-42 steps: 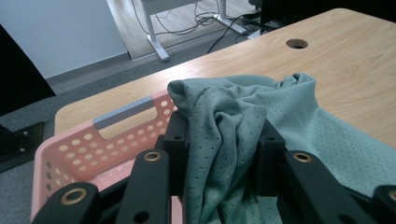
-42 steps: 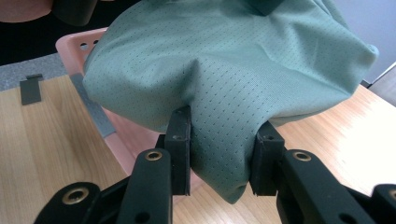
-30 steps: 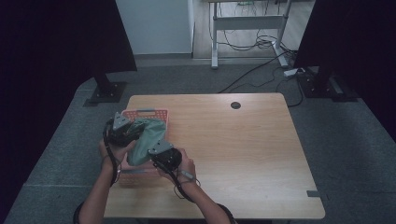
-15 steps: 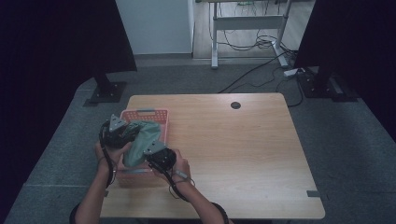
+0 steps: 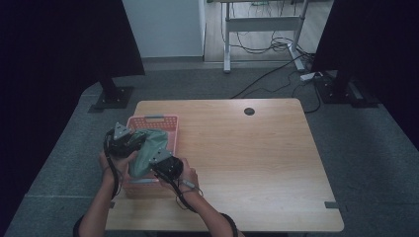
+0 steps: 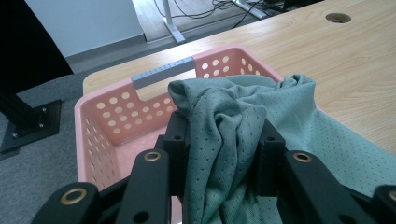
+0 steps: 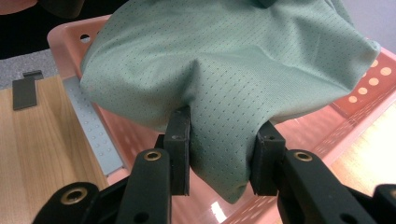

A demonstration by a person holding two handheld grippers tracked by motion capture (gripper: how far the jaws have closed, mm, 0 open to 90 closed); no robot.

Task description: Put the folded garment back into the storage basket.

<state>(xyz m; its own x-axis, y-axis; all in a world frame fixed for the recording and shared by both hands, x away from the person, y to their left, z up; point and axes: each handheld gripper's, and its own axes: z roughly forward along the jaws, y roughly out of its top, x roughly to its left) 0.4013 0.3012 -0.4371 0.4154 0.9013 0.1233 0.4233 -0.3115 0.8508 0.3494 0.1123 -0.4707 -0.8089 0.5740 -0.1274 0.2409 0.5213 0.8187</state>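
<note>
Both hands have drawn back toward the person's edge of the counter [image 5: 257, 148] over the last second, and the green cloth [image 5: 148, 150] has come with them, now hanging lower over the pink basket [image 5: 153, 121].

That counter is a pale wood top with a round cable hole [image 5: 249, 111] near its far edge. The basket sits at its left side, perforated walls, a grey handle bar [image 6: 163, 77] on the far rim.

Held between the two grippers, the cloth is bunched above the basket, part of it sagging into the open top. It looks like a thin, dotted mesh fabric: light, limp and shapeless, not fragile, likely to slip through a loose pinch. My judgement is that a gathered fold or a thick bunch gives the surest hold, since a single layer could slide out.

Left gripper [image 5: 121, 143]: its jaws are clamped on a twisted bunch of the cloth, which rises between them and spills to the right over the basket rim in the left gripper view.

Right gripper [image 5: 165, 165]: its jaws pinch a hanging fold from below, and the fabric balloons above them, draping down between the pads [image 7: 180, 140] in the right gripper view.
</note>
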